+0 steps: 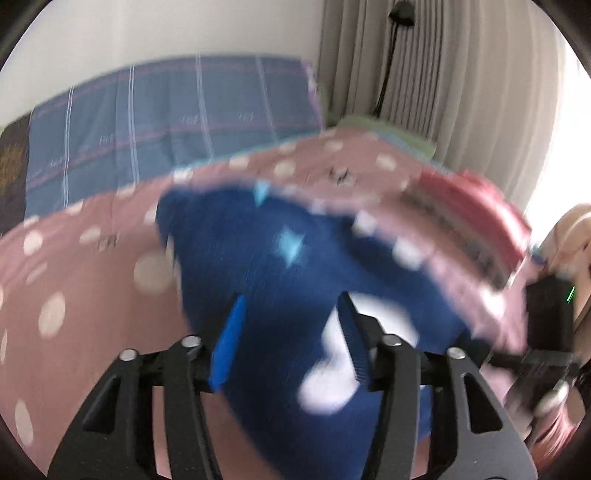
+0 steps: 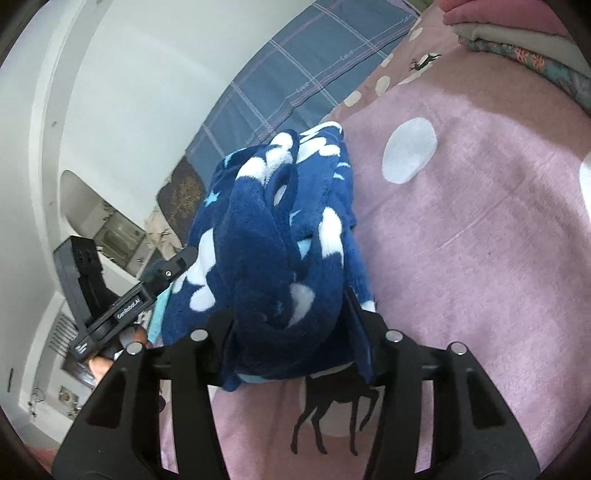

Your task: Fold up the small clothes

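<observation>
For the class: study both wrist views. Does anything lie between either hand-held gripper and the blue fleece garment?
Nothing visible does. The blue fleece garment is bunched between the fingers of the right hand-held gripper, and it fills the open gap of the left hand-held gripper, above the pink dotted bedspread.

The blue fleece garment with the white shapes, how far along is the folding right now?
Done: a folded stack sits at the bed's far edge. In hand: the blue fleece garment is bunched between the right gripper fingers above the pink bedspread; the left gripper is open. Left: spreading and folding it.
</observation>
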`<move>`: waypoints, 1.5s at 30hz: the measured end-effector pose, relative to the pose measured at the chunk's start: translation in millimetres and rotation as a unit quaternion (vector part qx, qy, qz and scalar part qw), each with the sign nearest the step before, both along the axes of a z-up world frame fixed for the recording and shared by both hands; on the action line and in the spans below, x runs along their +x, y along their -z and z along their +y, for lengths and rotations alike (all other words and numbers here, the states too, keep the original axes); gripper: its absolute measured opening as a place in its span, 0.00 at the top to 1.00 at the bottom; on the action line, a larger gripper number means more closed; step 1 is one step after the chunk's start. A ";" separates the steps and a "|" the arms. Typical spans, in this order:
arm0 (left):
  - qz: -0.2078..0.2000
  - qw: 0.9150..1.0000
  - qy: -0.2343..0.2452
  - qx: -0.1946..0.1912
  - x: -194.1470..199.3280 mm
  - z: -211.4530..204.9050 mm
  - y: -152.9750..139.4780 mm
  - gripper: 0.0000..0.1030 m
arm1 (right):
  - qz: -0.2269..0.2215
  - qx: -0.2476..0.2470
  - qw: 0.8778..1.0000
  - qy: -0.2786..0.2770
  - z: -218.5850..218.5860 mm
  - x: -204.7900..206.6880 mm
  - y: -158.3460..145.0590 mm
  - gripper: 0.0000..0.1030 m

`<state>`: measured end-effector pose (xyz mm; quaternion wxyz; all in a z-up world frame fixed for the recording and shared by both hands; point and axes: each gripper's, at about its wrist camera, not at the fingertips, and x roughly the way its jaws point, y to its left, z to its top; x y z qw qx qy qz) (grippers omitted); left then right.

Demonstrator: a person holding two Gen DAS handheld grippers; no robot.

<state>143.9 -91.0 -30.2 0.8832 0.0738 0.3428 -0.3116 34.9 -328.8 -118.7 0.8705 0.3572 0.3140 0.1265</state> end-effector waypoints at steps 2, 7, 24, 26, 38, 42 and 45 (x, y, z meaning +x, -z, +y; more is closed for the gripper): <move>-0.019 1.000 -0.003 0.005 -3.6 0.5 8.5 0.59 | 0.002 -0.027 0.999 0.018 7.6 -0.5 -6.0 0.53; -0.049 0.996 0.024 0.065 8.1 -46.9 20.4 0.60 | 0.031 -0.045 0.997 0.052 -9.5 -2.8 -2.1 0.47; -0.088 0.993 0.028 0.075 -4.5 -54.9 33.4 0.58 | 0.022 -0.197 0.980 0.012 36.4 31.2 -13.3 0.77; -0.086 0.994 0.029 0.061 -4.6 -50.6 34.3 0.57 | 0.010 -0.171 0.985 0.016 28.5 28.6 -6.3 0.77; -0.078 0.995 0.038 0.046 -1.3 -48.4 36.4 0.52 | -0.006 -0.167 0.985 0.031 13.0 10.3 -28.7 0.70; -0.085 0.995 0.030 0.051 -3.9 -50.0 36.7 0.52 | -0.009 -0.170 0.985 0.018 8.9 -21.6 -34.9 0.68; -0.083 0.995 0.031 0.048 -3.2 -49.3 36.1 0.51 | 0.027 -0.184 0.983 0.006 12.0 -33.9 -19.3 0.66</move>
